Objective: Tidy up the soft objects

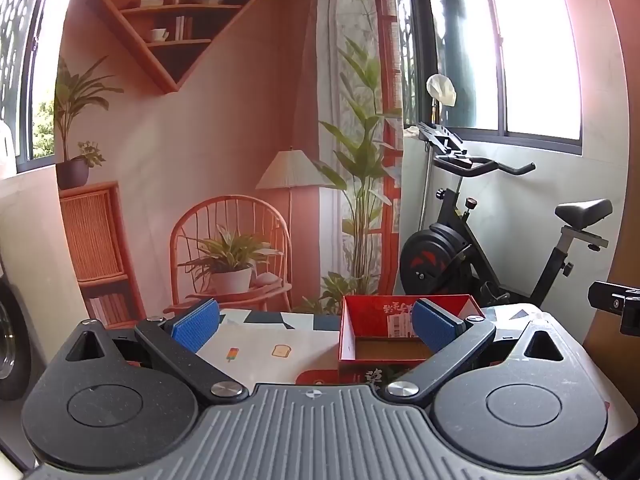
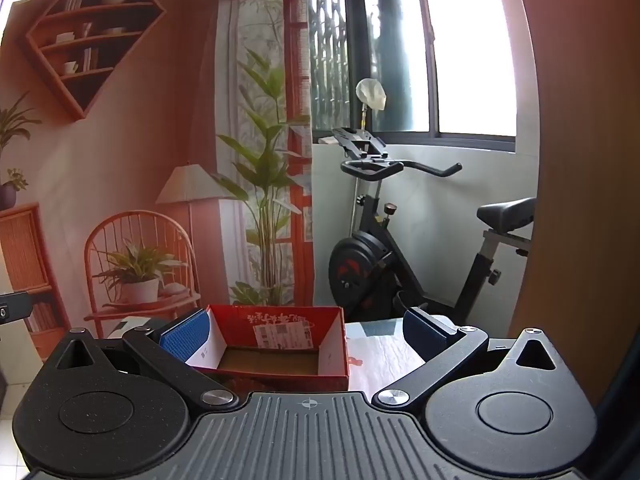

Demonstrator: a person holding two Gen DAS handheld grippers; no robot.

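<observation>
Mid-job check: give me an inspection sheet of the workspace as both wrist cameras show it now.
Surface: patterned tablecloth on table, partly hidden by grippers.
Job's things: open red cardboard box, brown floor bare where visible; no soft objects seen.
Clutter: nothing seen.
Grippers: left gripper open, holding nothing; right gripper open, holding nothing.
Cables: nothing seen.
Surroundings: printed room-scene backdrop, black exercise bike, bright windows.
</observation>
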